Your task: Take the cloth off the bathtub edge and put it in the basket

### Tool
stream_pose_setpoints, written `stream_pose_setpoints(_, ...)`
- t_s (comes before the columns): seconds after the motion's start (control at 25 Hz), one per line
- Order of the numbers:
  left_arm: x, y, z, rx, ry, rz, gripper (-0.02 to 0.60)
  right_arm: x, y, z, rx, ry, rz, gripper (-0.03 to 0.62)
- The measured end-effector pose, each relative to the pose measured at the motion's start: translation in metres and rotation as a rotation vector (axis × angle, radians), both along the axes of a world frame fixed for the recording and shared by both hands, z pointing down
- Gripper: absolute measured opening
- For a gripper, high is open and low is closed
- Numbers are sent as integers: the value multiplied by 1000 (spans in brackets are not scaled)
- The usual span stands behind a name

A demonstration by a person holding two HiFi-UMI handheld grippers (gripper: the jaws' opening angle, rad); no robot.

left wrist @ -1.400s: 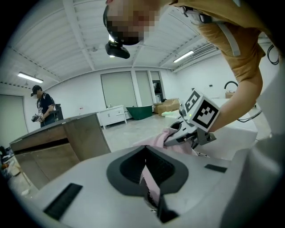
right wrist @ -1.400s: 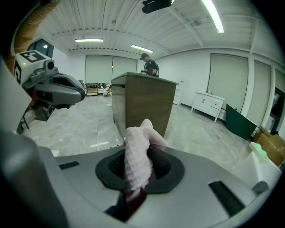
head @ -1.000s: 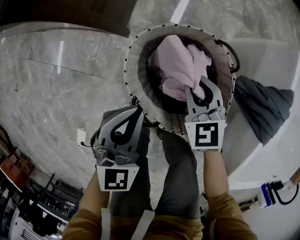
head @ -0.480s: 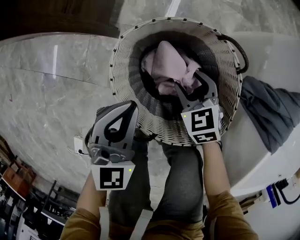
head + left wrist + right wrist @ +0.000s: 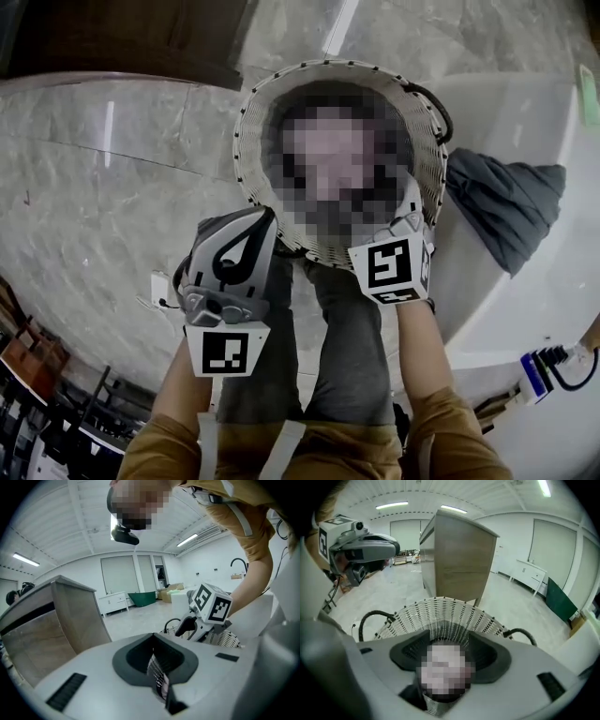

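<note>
Right claw [image 5: 446, 648] open at the basket [image 5: 251, 155]; left claw [image 5: 263, 220] closed beside it.

The right claw points down into the basket from its near rim. Its jaws stand apart and have just been opening. What lies between them, and inside the basket, cannot be made out. The left claw has its jaws together, holds nothing, and sits outside the basket at its near left. A grey cloth [image 5: 506, 211] lies draped over the white bathtub edge [image 5: 525, 103], right of the basket.

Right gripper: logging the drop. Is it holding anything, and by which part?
Nothing is gripped. The right gripper, over the basket, has just been opening its jaws; what lies between them is obscured.
</note>
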State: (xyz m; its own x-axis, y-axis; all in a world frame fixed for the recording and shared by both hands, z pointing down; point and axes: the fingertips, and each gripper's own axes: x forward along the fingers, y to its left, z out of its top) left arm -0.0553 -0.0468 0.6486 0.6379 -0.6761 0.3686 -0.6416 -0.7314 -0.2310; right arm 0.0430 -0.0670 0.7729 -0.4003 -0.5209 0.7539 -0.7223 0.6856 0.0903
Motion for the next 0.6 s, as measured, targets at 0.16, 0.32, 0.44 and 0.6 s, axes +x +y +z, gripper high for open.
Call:
stream_pose_setpoints(0.16, 3, 0, -51, 27, 10, 0, 6, -3, 13, -54, 14, -3, -7, 264)
stream_pose_setpoints(0.32, 9, 5, -104, 45, 23, 5, 6, -5, 27, -114, 30, -26, -12, 180)
stream_pose_setpoints(0.44, 14, 17, -143, 47, 30, 14, 6, -3, 40, -160, 47, -31, -12, 63)
stream_pose_setpoints(0.6, 15, 31, -189, 59, 37, 40, 6, -3, 53, -220, 74, -35, 3, 6)
